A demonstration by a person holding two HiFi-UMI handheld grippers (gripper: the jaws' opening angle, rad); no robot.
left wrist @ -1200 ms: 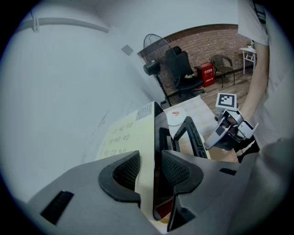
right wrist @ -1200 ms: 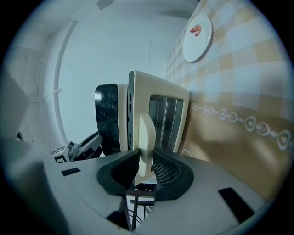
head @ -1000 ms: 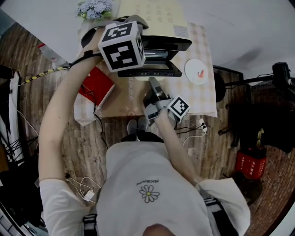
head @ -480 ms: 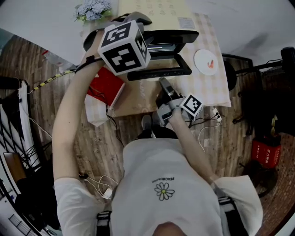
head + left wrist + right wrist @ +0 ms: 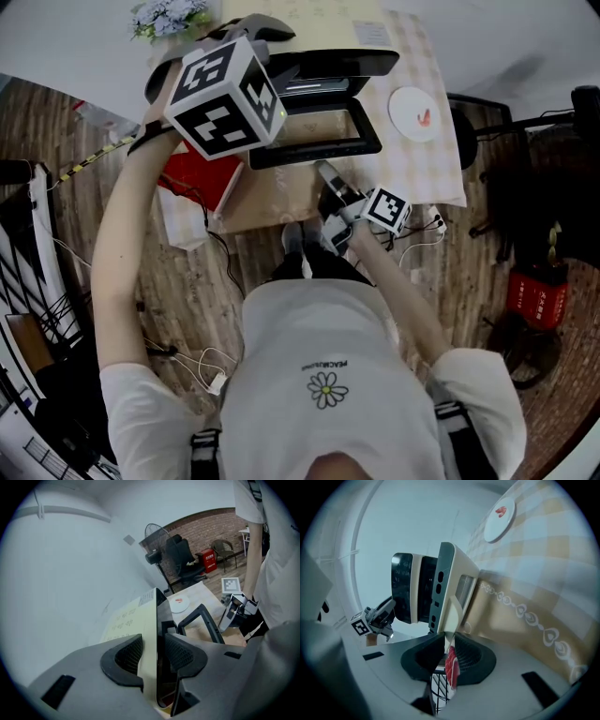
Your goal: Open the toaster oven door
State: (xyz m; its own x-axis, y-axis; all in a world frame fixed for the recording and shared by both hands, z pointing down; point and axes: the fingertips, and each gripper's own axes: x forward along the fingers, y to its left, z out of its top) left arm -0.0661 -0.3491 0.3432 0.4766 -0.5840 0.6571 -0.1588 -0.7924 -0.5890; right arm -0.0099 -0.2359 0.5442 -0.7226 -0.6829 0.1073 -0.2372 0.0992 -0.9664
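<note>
The toaster oven (image 5: 328, 70) stands at the back of the table with its black-framed door (image 5: 309, 150) folded down flat toward me. My left gripper (image 5: 267, 42) reaches over the oven's top. In the left gripper view, its jaws (image 5: 157, 656) are clamped on the oven's cream edge panel. My right gripper (image 5: 323, 172) sits at the door's front edge. Its jaws (image 5: 449, 651) are closing to a narrow gap, with nothing between the pads. The cream door handle (image 5: 451, 616) lies just beyond its tips.
A white plate (image 5: 415, 114) with a red mark lies right of the oven on the checked cloth (image 5: 412, 178). A red box (image 5: 202, 178) sits at the table's left edge, and flowers (image 5: 169, 17) stand at the back left. Cables trail on the floor.
The door lies open in all frames. The head view has shifted. The right gripper stays by the door's front edge and the left gripper stays on the oven's top.
</note>
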